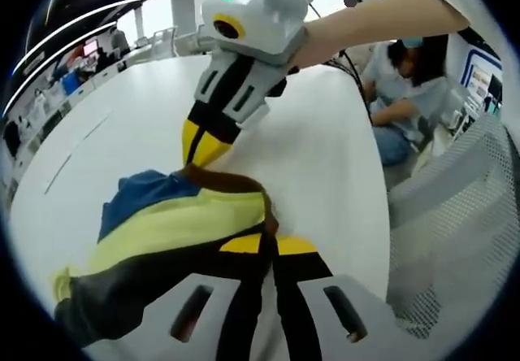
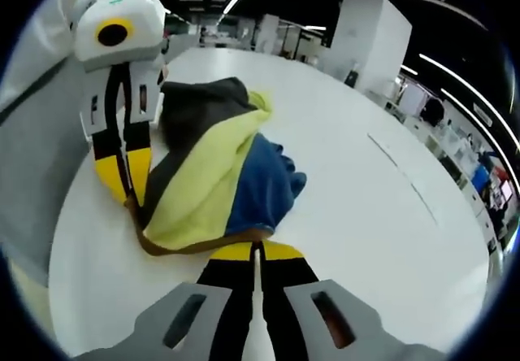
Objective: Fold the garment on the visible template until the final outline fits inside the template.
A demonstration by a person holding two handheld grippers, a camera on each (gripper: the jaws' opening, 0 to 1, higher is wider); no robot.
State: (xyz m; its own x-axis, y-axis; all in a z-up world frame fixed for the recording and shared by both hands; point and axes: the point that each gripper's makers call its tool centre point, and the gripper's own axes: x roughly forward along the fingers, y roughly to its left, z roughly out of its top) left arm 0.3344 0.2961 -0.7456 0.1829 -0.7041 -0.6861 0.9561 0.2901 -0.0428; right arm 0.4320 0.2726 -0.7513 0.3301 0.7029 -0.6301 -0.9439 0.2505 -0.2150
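Yellow-tipped jaws of the left gripper [image 1: 268, 243] pinch the near hem of the garment [image 1: 175, 231], which hides their very tips. Bunched on the white table [image 1: 325, 158], it shows no template. Beyond, the right gripper [image 1: 199, 145] clamps its far brown edge, jaws together.

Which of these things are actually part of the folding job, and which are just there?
Part of the job:
- garment, yellow, blue and dark, bunched on the white table
- left gripper, shut on its edge
- right gripper, shut on its edge

Just there:
- seated person
- mesh chair
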